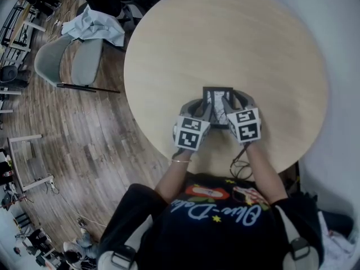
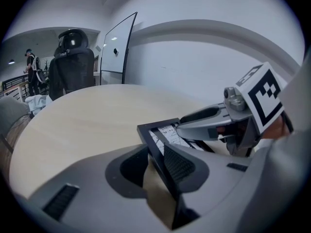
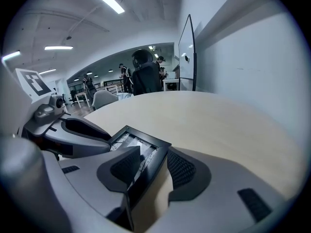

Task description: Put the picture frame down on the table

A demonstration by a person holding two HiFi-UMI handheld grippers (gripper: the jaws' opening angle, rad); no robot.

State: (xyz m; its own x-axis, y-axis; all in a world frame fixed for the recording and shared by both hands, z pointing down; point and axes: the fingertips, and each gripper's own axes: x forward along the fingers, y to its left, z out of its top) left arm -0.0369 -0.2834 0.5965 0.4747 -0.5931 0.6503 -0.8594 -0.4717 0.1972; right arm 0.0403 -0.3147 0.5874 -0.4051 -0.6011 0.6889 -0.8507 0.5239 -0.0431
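Observation:
A small black picture frame (image 1: 217, 101) with a printed sheet inside hangs low over the round pale wooden table (image 1: 225, 44), near its front edge. My left gripper (image 1: 203, 110) is shut on the frame's left side, and the dark edge (image 2: 156, 149) runs between its ribbed pads. My right gripper (image 1: 231, 108) is shut on the frame's right side (image 3: 146, 161). The frame tilts a little, far edge up. Whether its underside touches the tabletop is hidden. The right gripper (image 2: 214, 125) shows in the left gripper view, and the left gripper (image 3: 73, 130) in the right gripper view.
Two grey chairs (image 1: 70, 61) and a crumpled light cloth (image 1: 95, 26) are on the wood floor left of the table. A whiteboard (image 2: 117, 45) and a black office chair (image 2: 73, 64) stand beyond the far rim. A white wall (image 1: 343, 94) runs close on the right.

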